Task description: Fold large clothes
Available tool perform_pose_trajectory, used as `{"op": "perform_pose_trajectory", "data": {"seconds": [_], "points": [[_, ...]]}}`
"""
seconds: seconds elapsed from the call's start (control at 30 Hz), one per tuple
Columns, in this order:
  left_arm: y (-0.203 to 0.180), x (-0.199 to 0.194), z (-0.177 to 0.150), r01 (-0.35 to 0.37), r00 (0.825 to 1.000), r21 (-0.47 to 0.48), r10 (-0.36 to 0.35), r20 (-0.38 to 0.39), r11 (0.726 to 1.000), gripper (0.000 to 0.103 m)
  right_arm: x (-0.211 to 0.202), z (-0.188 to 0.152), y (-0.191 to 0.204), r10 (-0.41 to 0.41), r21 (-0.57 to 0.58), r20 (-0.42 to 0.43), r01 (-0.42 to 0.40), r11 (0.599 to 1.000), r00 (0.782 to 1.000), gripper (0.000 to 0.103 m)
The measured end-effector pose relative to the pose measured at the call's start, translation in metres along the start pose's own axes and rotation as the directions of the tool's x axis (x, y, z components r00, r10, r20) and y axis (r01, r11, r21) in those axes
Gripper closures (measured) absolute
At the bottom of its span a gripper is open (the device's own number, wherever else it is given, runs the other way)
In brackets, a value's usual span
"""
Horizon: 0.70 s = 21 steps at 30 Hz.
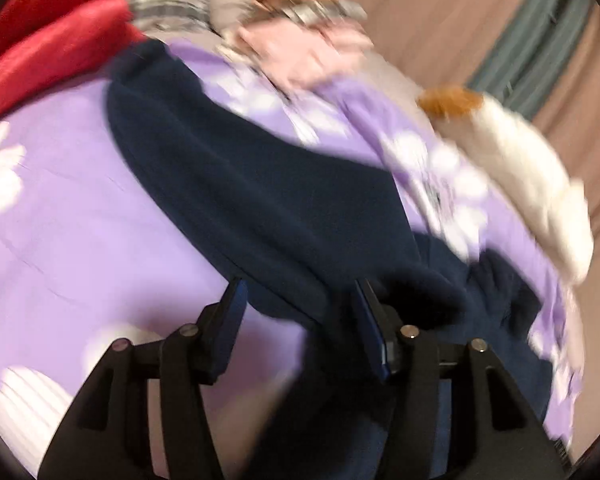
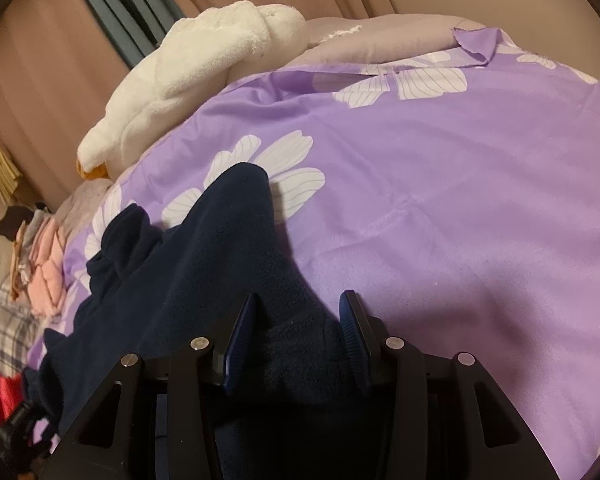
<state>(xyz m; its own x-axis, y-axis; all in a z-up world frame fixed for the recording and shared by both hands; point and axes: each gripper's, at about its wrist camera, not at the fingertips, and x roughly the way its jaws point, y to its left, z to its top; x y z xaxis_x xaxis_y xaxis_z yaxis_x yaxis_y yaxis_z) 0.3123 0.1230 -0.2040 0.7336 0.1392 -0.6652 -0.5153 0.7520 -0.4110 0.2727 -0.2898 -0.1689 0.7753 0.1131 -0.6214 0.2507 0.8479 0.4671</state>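
Nearby — plush duck, pink clothes

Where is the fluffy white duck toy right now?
The white duck toy lies at the far edge of the purple flowered bedspread, upper left in the right wrist view, against the pink curtain.

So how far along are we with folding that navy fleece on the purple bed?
Done: little; the navy fleece lies bunched on the purple bedspread, no neat fold visible. In hand: the right gripper has fleece between its fingers; the left gripper straddles another part, grip unclear. Left: spreading it flat and folding it.
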Motion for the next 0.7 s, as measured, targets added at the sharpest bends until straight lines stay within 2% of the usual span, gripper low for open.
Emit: {"op": "perform_pose_trajectory", "data": {"seconds": [0.07,0.13,0.17,0.3,0.37,0.47,0.5,0.53,0.57,0.6,0.63,0.67,0.7], "points": [[0.028,-0.008,0.027,0.014,1.000,-0.090,-0.011,0.027,0.996,0.032,0.000,0.000,-0.002,0.012,0.010,0.000,-0.012,1.000,1.000,0.058],[0.063,-0.009,0.054,0.022,0.999,-0.193,-0.017,0.027,0.981,0.032,0.000,0.000,-0.002,0.016,0.013,-0.002,-0.016,1.000,1.000,0.057],[0.088,-0.006,0.074,-0.008,1.000,-0.254,0.014,0.021,0.967,0.032,0.000,0.000,-0.002,0.016,0.011,-0.003,-0.016,1.000,1.000,0.057],[0.146,0.003,0.114,-0.076,0.996,-0.345,0.087,0.017,0.935,0.032,0.002,-0.001,0.003,0.015,-0.012,-0.010,-0.015,1.000,1.000,0.050],[0.169,0.025,0.130,-0.043,0.999,-0.398,0.032,-0.034,0.916,0.033,0.002,-0.001,0.004,0.014,-0.020,-0.011,-0.015,1.000,1.000,0.048],[0.187,0.066,0.141,0.021,0.995,-0.489,-0.068,-0.079,0.872,0.033,0.003,-0.001,0.003,0.029,-0.016,-0.013,-0.029,0.999,1.000,0.046],[0.186,0.076,0.143,0.030,0.994,-0.486,-0.079,-0.081,0.874,0.033,0.003,0.000,0.002,0.037,-0.010,-0.014,-0.037,0.999,0.999,0.045],[0.181,0.083,0.151,0.020,0.998,-0.443,-0.042,-0.038,0.896,0.034,0.003,0.000,0.000,0.045,-0.005,-0.015,-0.046,0.999,0.999,0.045],[0.176,0.083,0.156,0.000,1.000,-0.409,-0.008,-0.017,0.912,0.039,0.003,0.000,-0.001,0.053,0.001,-0.015,-0.053,0.999,0.998,0.045],[0.170,0.088,0.163,-0.065,0.998,-0.360,0.063,-0.018,0.931,0.047,0.004,0.000,-0.001,0.057,0.003,-0.015,-0.057,0.998,0.998,0.045],[0.165,0.095,0.169,-0.169,0.985,-0.306,0.167,-0.032,0.937,0.066,0.004,0.000,-0.001,0.061,0.005,-0.015,-0.061,0.998,0.998,0.045],[0.167,0.098,0.172,-0.208,0.978,-0.279,0.209,-0.023,0.938,0.070,0.005,0.000,-0.001,0.061,0.004,-0.017,-0.061,0.998,0.998,0.045],[0.168,0.100,0.174,-0.213,0.975,-0.261,0.220,-0.001,0.942,0.071,0.005,0.000,-0.001,0.060,0.002,-0.018,-0.060,0.998,0.998,0.045]]}}
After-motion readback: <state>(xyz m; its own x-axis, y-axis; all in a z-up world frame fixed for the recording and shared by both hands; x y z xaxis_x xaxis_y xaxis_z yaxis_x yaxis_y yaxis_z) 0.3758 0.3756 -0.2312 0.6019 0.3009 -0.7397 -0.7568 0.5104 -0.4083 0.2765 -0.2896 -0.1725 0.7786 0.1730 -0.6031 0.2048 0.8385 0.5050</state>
